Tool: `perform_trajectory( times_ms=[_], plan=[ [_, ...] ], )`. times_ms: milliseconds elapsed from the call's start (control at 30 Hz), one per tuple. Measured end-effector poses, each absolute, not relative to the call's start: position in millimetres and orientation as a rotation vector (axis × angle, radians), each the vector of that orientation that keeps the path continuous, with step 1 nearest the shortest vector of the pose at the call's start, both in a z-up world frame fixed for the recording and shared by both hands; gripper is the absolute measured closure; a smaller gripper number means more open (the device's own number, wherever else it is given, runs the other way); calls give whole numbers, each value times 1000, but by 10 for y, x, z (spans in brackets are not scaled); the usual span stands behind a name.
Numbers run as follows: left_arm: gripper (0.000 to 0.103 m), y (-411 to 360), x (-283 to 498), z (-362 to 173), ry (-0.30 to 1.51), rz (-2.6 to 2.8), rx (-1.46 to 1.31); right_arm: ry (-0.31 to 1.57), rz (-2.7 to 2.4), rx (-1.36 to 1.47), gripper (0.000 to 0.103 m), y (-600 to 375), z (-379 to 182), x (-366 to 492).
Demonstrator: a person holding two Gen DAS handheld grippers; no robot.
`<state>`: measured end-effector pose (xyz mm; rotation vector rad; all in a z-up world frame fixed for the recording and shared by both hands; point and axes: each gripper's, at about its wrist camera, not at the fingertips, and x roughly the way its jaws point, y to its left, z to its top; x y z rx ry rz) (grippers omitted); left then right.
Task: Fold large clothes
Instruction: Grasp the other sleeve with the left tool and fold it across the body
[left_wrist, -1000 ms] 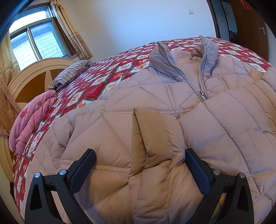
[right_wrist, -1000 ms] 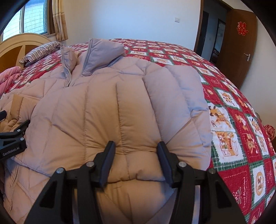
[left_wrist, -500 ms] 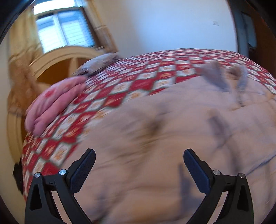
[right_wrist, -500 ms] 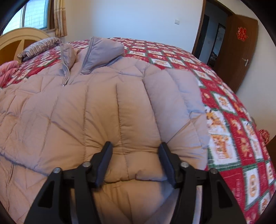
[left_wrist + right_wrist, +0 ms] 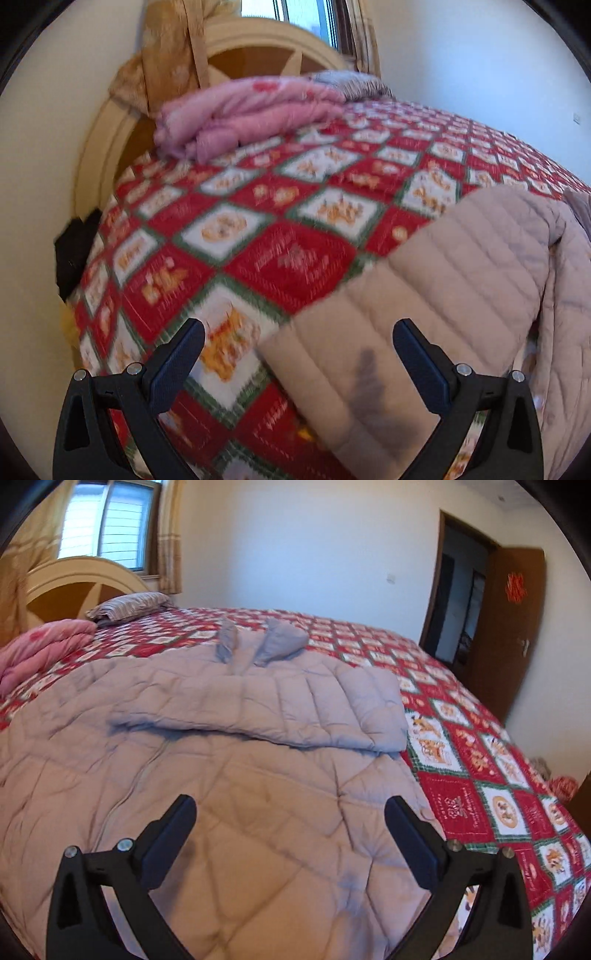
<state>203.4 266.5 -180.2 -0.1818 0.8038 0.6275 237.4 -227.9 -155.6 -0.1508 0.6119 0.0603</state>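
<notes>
A large beige quilted puffer jacket (image 5: 229, 775) lies front up on the bed, with its grey collar (image 5: 266, 642) at the far end and one sleeve (image 5: 295, 709) folded across the chest. My right gripper (image 5: 290, 823) is open and empty, above the jacket's lower front. In the left wrist view the jacket's left side and sleeve (image 5: 461, 273) fill the lower right. My left gripper (image 5: 297, 350) is open and empty, over the jacket's edge and the bedspread.
The bed has a red, white and green patchwork bedspread (image 5: 280, 236). A folded pink quilt (image 5: 251, 110) and a striped pillow (image 5: 129, 605) lie by the cream headboard (image 5: 70, 583). A brown door (image 5: 513, 620) stands open at the right.
My right gripper let go of the jacket fold, opened and pulled back. My left gripper swung left off the jacket front toward its left edge. The sleeve now lies across the chest.
</notes>
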Motion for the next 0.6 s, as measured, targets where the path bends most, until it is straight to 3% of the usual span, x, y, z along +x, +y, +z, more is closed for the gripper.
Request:
perform_trajectory(
  times_ms=[200,233,300,333,367,467,600],
  plan=[
    [1,2510,2098,-2103,900,513,-302,602,62,-146,0,-2215,-1555,2269],
    [5,2471,2106,-2127,905,487,-318,603,61,-141,0,-2213,-1561,2259],
    [21,2370,2146,-2161,909,484,-284,599,56,-132,0,-2207,-1569,2214],
    [45,2341,2143,-2130,892,477,-268,596,56,-126,0,-2208,-1573,2197],
    [85,2326,2137,-2085,881,452,-270,594,55,-122,0,-2195,-1575,2163],
    [92,2341,2098,-1898,851,458,-249,578,46,-115,0,-2210,-1564,2129],
    [93,2388,2042,-1536,740,502,-160,536,27,-94,0,-2280,-1485,2072]
  ],
)
